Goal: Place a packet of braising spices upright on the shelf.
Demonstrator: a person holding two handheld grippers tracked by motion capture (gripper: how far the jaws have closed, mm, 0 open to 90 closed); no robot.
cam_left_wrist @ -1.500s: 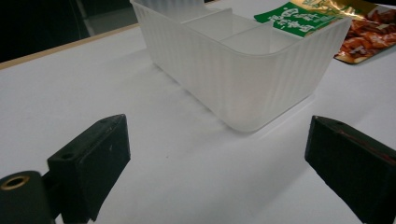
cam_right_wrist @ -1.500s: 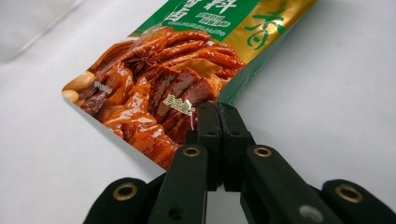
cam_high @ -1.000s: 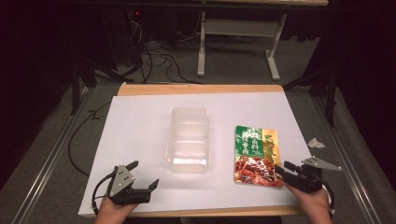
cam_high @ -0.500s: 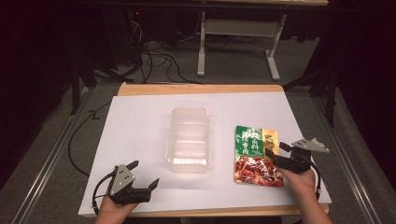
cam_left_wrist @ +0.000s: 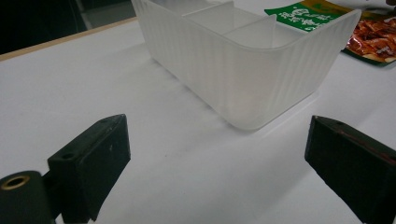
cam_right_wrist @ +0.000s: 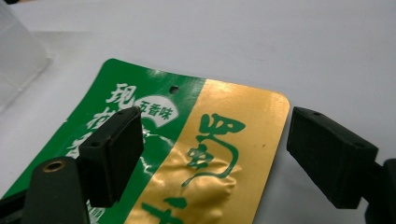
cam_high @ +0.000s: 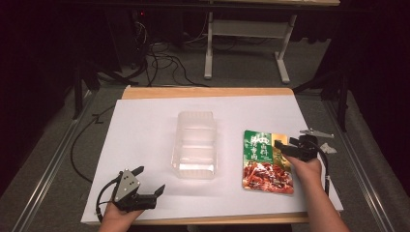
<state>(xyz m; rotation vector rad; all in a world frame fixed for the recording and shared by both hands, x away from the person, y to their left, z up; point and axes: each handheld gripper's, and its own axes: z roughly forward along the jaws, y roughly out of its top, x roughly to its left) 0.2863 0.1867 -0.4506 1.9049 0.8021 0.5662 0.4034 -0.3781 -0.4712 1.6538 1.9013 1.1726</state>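
Left gripper [cam_high: 149,182] rests at the near left of the white-covered table [cam_high: 145,125], fingers spread and empty. Centre: a translucent divided container [cam_high: 195,144] stands upright. Just right of it a green-and-gold food pouch [cam_high: 267,161] lies flat. Right gripper [cam_high: 285,147] hovers over the pouch's far right corner, fingers spread.

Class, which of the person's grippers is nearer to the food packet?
Right. The right gripper hangs open over the food packet at its far end; the left gripper sits open beyond the plastic container.
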